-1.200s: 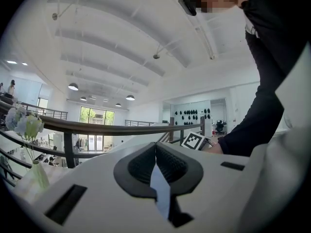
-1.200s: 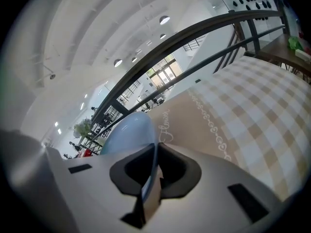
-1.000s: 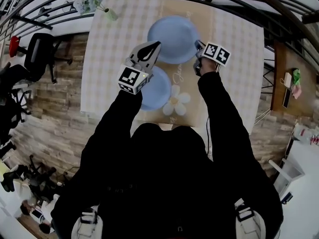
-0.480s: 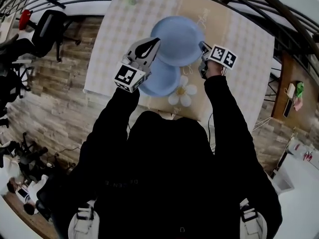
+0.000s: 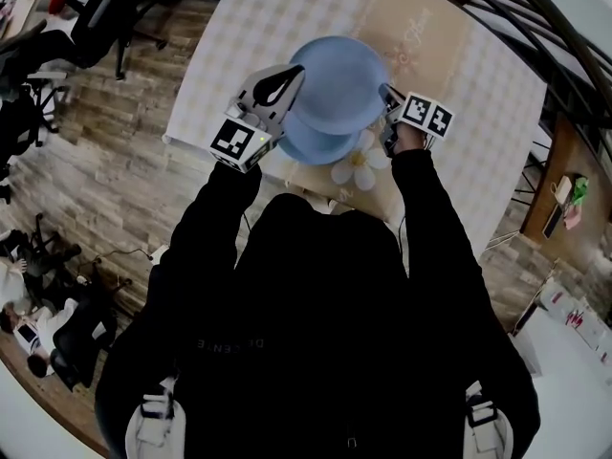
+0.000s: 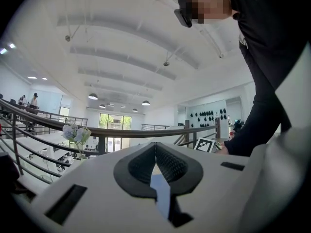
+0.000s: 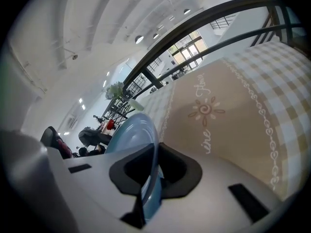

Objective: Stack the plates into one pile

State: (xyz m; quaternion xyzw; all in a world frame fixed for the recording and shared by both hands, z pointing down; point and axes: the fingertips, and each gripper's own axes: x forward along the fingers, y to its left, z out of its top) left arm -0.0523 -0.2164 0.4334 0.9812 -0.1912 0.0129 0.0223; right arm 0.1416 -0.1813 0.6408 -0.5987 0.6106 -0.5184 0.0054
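Upper light-blue round plate (image 5: 335, 79) (image 7: 131, 130): it's over the near-left part of the table, overlapping the far half of the lower light-blue round plate (image 5: 316, 146). Can't tell from the head view whether the two touch.

Your right gripper (image 5: 385, 94) (image 7: 154, 149) is clenched on the upper plate's right rim. In the right gripper view the rim runs edge-on through the slot, both dark pads pressed on it, and the rest of the plate sticks out past the tips.

Your left gripper (image 5: 296, 73) (image 6: 155, 147) sits at that plate's left rim, tip overlapping the edge in the head view. Its jaws are closed tip to tip with nothing between the pads. A pale blue strip shows through the slot behind them. Can't confirm contact with the plate. That gripper points up and outward, so its view is mostly ceiling, plus the right gripper's marker cube (image 6: 205, 145) straight across.

The lower plate lies flat near the table's near edge, just beside the white flower print (image 5: 361, 165) on the cloth.

Surroundings:
- Table with beige-and-white checked cloth (image 5: 459, 84) (image 7: 252, 106), tan centre strip with a sun motif.
- Dark curved railing (image 6: 121, 131) past the far side.
- Vase of pale flowers (image 6: 75, 135) on the far left of the table.
- Wood-pattern floor (image 5: 124, 161) to your left, with a black office chair (image 5: 96, 36) on it.
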